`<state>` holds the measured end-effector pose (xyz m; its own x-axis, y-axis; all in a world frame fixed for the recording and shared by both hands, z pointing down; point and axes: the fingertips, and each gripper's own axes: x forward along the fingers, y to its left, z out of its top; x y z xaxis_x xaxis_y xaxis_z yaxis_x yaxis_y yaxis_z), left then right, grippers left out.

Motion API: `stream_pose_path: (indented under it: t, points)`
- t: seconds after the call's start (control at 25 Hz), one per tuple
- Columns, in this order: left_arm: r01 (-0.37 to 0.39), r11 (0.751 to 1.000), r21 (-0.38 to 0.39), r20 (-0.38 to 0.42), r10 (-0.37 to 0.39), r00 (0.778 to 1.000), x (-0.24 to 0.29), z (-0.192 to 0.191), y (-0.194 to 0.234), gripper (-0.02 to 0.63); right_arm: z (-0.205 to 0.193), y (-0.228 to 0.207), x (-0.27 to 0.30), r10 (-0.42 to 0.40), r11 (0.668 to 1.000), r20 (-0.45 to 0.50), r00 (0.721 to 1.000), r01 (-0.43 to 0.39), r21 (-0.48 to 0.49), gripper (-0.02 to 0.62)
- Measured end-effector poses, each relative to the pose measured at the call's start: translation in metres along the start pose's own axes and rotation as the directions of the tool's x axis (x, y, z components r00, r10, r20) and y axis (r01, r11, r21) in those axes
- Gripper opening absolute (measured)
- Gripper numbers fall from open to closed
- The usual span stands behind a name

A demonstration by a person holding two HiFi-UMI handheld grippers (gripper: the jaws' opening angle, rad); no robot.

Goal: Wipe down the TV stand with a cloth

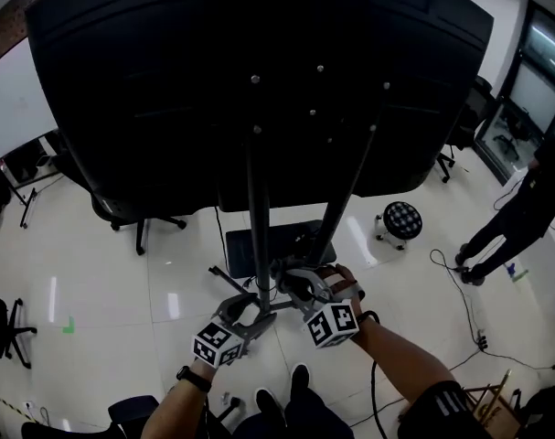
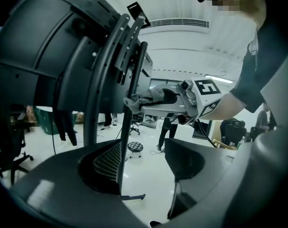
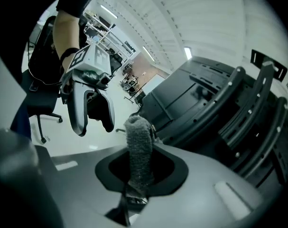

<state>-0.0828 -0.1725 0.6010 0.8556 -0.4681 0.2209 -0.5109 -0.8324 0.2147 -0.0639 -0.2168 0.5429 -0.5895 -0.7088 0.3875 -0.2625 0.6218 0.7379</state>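
The big black TV [image 1: 259,62] fills the top of the head view, seen from behind on its stand, whose two dark poles [image 1: 257,208] run down to a black base [image 1: 277,245]. My right gripper [image 1: 295,282] is shut on a grey cloth [image 3: 139,148] and holds it against the left pole; the cloth [image 2: 144,99] bunches there in the left gripper view. My left gripper [image 1: 248,307] sits just left of it by the same pole, jaws apart, with nothing gripped. That pole [image 2: 122,146] crosses in front of its left jaw.
A black office chair [image 1: 135,218] stands left of the stand and a checkered stool [image 1: 400,219] to its right. A person in dark clothes [image 1: 524,208] stands at the far right, with a cable [image 1: 460,291] on the white floor. A whiteboard [image 1: 16,99] is at far left.
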Motion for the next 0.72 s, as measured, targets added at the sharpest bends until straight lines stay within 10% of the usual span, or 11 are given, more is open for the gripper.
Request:
stream_pose_path:
  t: [0.28,0.72]
  points:
    - [0.082,0.987,0.135,0.077,-0.093,0.993,-0.022,0.088,-0.046,0.318,0.038,-0.066,-0.060,-0.109,0.993,0.037,0.993,0.110,-0.030,0.049]
    - [-0.010,0.935,0.354,0.226,-0.075,0.971,-0.025,0.218,-0.068,0.376,0.081,-0.182,-0.127,-0.250,0.965,0.137,0.959,0.258,-0.044,0.049]
